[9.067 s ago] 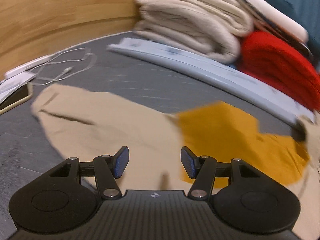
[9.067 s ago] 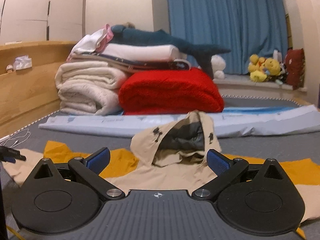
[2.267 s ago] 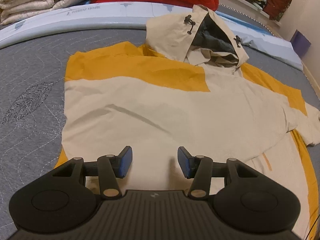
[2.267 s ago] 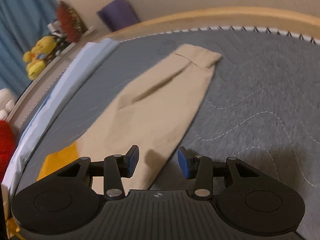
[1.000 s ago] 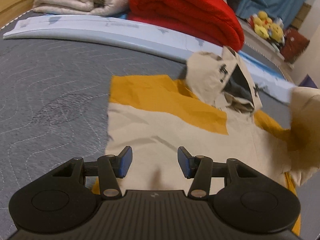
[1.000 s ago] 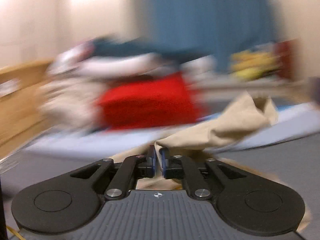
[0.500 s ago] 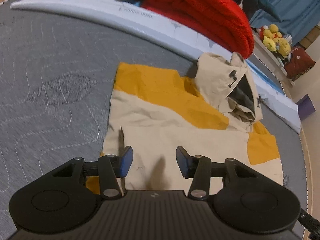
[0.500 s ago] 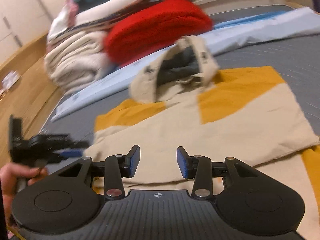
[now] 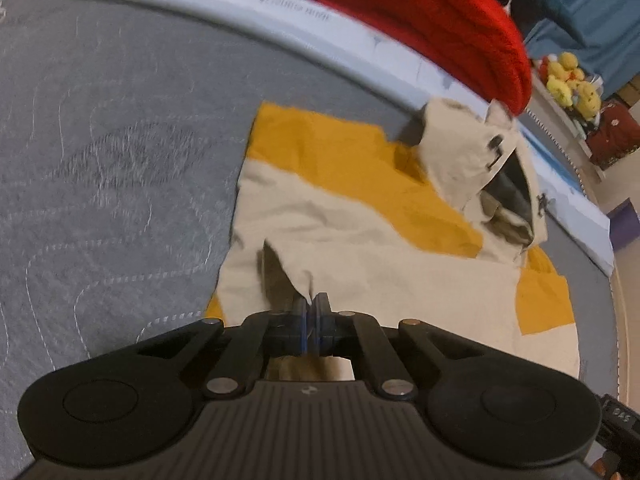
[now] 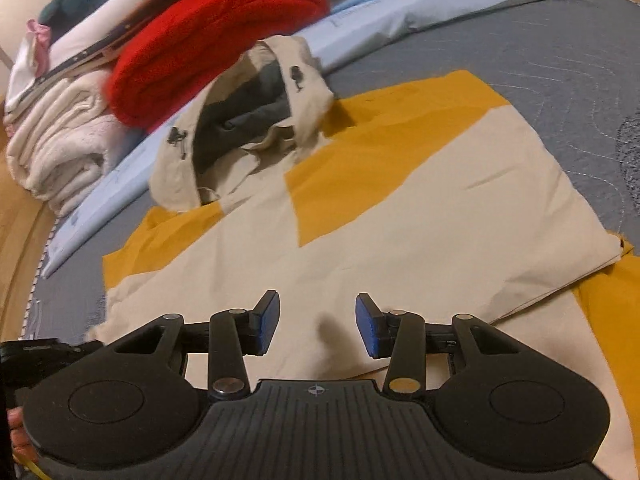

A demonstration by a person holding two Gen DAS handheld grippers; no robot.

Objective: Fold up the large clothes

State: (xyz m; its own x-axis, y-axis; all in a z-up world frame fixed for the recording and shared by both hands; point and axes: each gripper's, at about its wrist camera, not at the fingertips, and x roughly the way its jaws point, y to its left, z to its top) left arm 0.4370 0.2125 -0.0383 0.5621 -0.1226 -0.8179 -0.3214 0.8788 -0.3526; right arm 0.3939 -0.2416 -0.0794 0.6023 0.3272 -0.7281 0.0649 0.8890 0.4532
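The left gripper has just pinched shut on a fold of the hooded jacket, while the right gripper stands open above it, hood at 11 o'clock

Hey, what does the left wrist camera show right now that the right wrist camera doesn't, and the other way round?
Only the left wrist view shows the left claw, which has just closed, pinching a raised fold of the beige and yellow jacket, and yellow plush toys far right.

Only the right wrist view shows the right claw, open above the jacket with nothing between its pads, and folded cream blankets.

Both show the jacket on the grey mattress, its hood and the red blanket.
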